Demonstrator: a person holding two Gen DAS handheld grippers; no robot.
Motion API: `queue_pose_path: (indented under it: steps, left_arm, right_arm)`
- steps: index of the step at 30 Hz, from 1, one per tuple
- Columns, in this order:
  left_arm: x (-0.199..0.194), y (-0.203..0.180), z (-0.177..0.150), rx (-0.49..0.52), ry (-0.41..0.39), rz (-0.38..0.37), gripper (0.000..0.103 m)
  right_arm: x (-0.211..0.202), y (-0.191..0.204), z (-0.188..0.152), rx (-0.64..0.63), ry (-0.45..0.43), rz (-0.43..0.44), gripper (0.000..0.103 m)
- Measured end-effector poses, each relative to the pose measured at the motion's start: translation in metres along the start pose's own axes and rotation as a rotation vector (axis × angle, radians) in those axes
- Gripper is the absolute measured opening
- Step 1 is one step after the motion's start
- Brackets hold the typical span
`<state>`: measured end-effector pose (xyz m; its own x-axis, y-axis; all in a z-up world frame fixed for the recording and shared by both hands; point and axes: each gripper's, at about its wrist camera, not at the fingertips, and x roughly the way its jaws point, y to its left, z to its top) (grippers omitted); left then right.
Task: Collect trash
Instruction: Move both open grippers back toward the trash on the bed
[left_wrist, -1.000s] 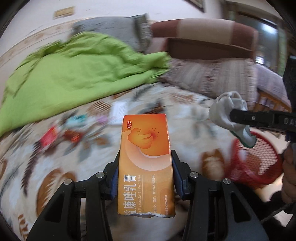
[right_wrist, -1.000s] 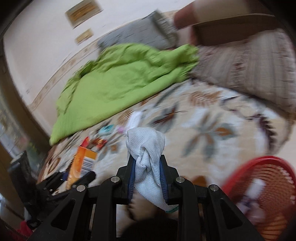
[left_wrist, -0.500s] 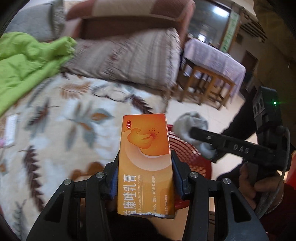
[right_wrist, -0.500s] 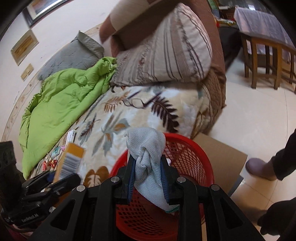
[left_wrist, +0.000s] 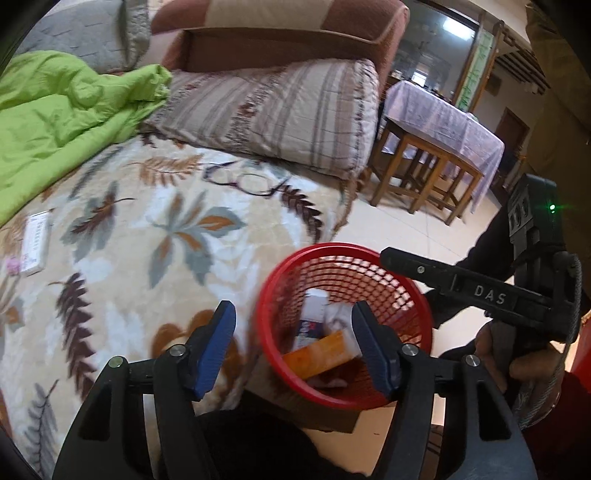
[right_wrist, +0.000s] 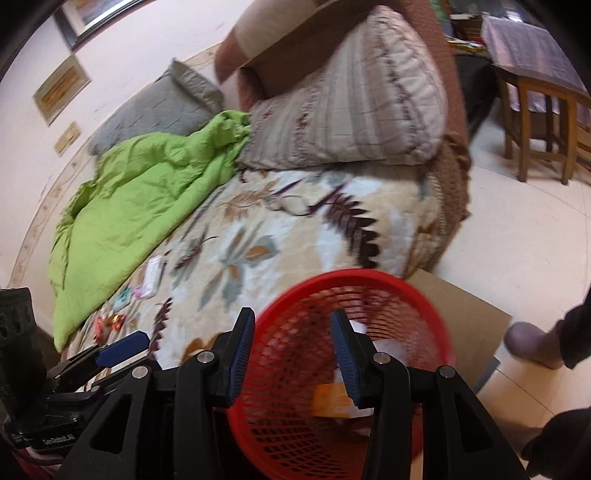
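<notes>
— Looking into the red basket (left_wrist: 343, 332), I see the orange box (left_wrist: 317, 356) lying inside, just ahead of my left gripper (left_wrist: 293, 347), whose jaws are spread with nothing between them.

— And the right gripper (right_wrist: 293, 354)?

— Released too, over the basket. More wrappers (right_wrist: 110, 323) lie on the blanket (right_wrist: 258, 236), off to its left.

Home bedroom — bed (left_wrist: 155, 236), pillows (left_wrist: 280, 114), green quilt (right_wrist: 140, 192)

Black claws (left_wrist: 293, 345), blue ribbed pads (silver screws), possibly red sleeve (left_wrist: 565, 410).
</notes>
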<state>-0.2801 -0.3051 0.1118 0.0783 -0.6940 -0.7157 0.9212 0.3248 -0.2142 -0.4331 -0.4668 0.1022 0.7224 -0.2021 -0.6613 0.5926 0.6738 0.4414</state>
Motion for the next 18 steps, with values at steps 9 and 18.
queue_pose_path:
  steps: [9,18]
  left_arm:
    - [-0.056,0.066,-0.022,-0.107,-0.079,0.138,0.065]
    - [-0.111,0.149,-0.054,-0.261,-0.143,0.282,0.066]
  right_arm:
    - [0.023,0.077,-0.002,-0.147,0.055,0.107,0.047]
    - [0.053,0.163,-0.008,-0.312,0.122,0.213,0.048]
